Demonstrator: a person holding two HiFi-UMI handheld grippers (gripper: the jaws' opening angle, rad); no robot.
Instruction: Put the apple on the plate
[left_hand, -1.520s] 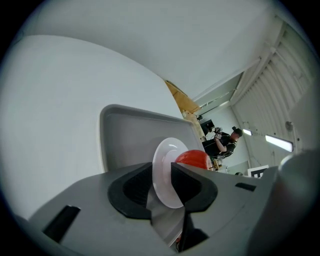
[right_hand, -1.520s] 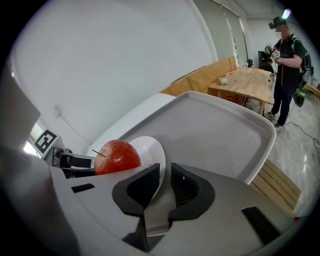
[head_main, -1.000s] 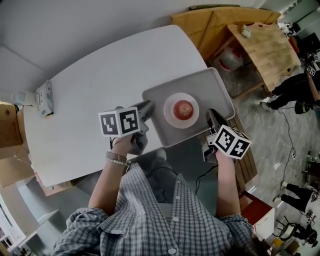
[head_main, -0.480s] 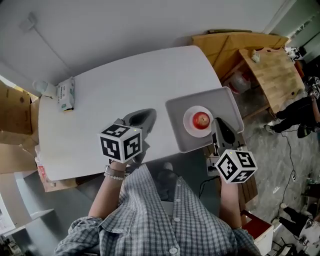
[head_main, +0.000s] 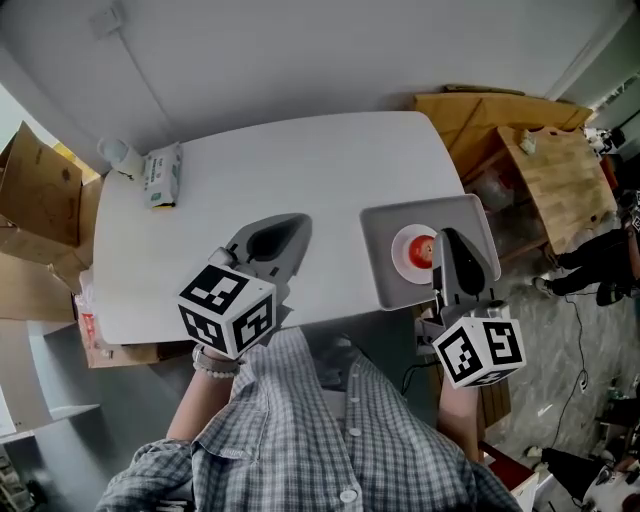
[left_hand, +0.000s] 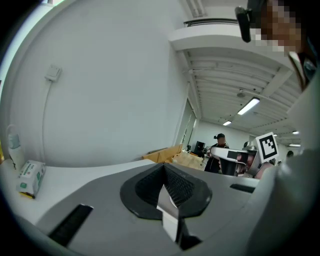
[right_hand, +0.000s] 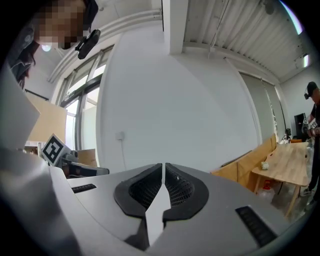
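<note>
In the head view a red apple (head_main: 424, 249) rests on a small white plate (head_main: 406, 251), which sits on a grey tray (head_main: 384, 240) at the right end of the white table (head_main: 250, 190). My right gripper (head_main: 452, 240) hangs over the plate's right side and hides part of the apple; its jaws are shut with nothing between them (right_hand: 163, 170). My left gripper (head_main: 272, 235) is raised above the table's middle, well left of the tray, jaws shut and empty (left_hand: 163, 175). Both gripper views point up at the wall, so neither shows the apple.
A tissue pack (head_main: 161, 175) and a small bottle (head_main: 117, 155) lie at the table's far left corner. Cardboard boxes (head_main: 35, 215) stand left of the table, a wooden bench (head_main: 555, 170) to the right. A person (left_hand: 219, 150) stands in the background.
Both grippers have drawn back and tilted upward. The head camera shifted, so the table and tray now sit further right. The apple stays on the plate.
</note>
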